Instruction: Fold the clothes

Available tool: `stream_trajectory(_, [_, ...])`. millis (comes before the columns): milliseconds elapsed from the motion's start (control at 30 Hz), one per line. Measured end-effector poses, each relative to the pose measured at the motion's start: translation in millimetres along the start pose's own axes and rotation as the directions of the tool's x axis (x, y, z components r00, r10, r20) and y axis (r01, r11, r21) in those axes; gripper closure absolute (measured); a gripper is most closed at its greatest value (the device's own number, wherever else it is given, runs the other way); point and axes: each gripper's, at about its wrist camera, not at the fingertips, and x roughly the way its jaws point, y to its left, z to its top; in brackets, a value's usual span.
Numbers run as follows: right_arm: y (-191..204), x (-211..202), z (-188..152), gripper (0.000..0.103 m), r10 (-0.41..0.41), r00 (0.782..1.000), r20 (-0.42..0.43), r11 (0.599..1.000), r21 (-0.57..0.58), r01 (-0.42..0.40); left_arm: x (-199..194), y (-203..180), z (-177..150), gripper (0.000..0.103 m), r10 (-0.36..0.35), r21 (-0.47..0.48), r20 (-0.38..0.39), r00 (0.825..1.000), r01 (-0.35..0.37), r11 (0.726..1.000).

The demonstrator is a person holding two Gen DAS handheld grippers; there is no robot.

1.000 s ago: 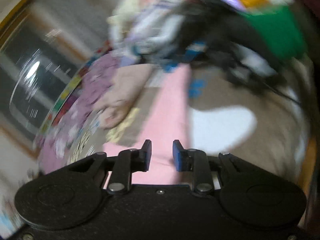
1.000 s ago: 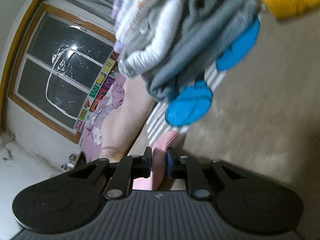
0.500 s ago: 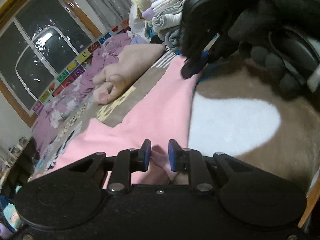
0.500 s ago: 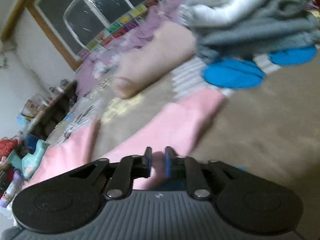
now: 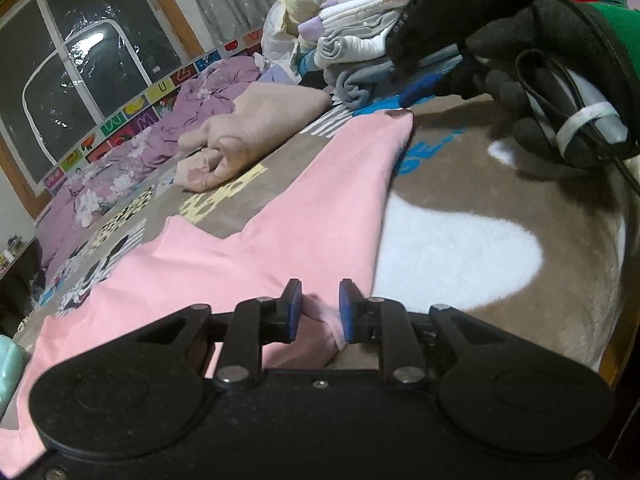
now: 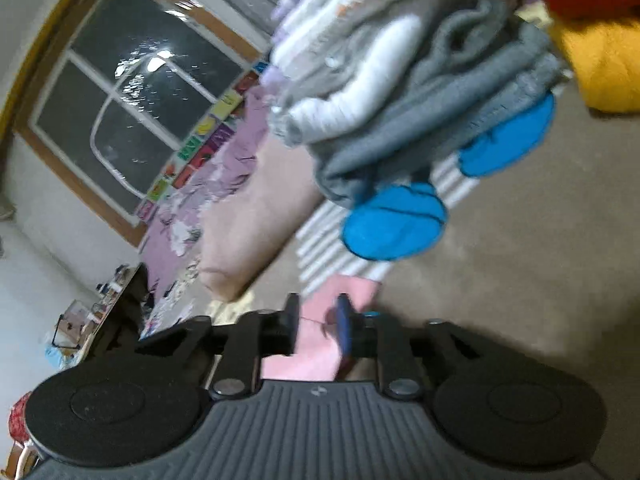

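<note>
**Pink garment laid out flat, right grip letting go**

The pink garment point(image 5: 320, 216) now lies spread along the brown blanket point(image 5: 460, 184) on the bed, running from the lower left of the left wrist view up toward the stack of folded clothes point(image 5: 360, 40) at the top. Half a second ago it was already stretched out like this; a second ago both views were swinging and blurred, so the cloth has only just settled.

The left hand-held gripper point(image 5: 319, 310) has sunk toward the bed and has a bunched fold of the pink hem between its blue pads, the jaws narrow and clamped on it. The right hand-held gripper point(image 6: 318, 322), seen at the bottom centre of its own view, was pinched tight half a second ago and its jaws are opening now; the far corner of the pink garment point(image 6: 340, 300) lies between them, but the pads no longer seem to press on it, though blur makes this uncertain. In the left view the gloved hand point(image 5: 540, 80) carrying it sits at the upper right.

This reads as the end of the laying-out step: with one corner released on the blanket, the next fold can probably begin from the held hem.
</note>
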Motion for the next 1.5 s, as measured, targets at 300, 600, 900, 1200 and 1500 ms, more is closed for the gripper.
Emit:
stream_trajectory(300, [-15.8,47.1,-1.2,0.103,-0.027,0.996,-0.087,0.995,0.094,0.036,-3.7,-4.3,-2.9,0.085,0.004,0.022,0.001,1.000,-0.004,1.000])
stream_trajectory(600, [16.3,24.4,-4.2,0.065,0.017,0.999,-0.041,0.999,-0.043,-0.018,-80.2,30.3,-9.1,0.061,-0.095,-0.023,0.025,0.995,0.095,0.995])
stream_trajectory(900, [104.3,-15.8,-70.6,0.065,0.223,0.938,-0.266,0.883,-0.353,-0.310,-88.4,115.0,-45.9,0.065,0.008,-0.356,-0.130,0.991,-0.054,0.933])
stream_trajectory(1200, [172.4,-34.5,-168.1,0.066,-0.008,0.842,-0.539,0.548,-0.707,-0.447,-73.7,145.2,-70.9,0.059,-0.157,-0.500,-0.341,0.927,-0.037,0.865])
stream_trajectory(1500, [213.1,-56.9,-201.2,0.067,0.097,0.874,-0.476,0.425,-0.775,-0.468,-83.6,180.5,-75.3,0.051,0.027,-0.524,-0.288,0.957,-0.181,0.832])
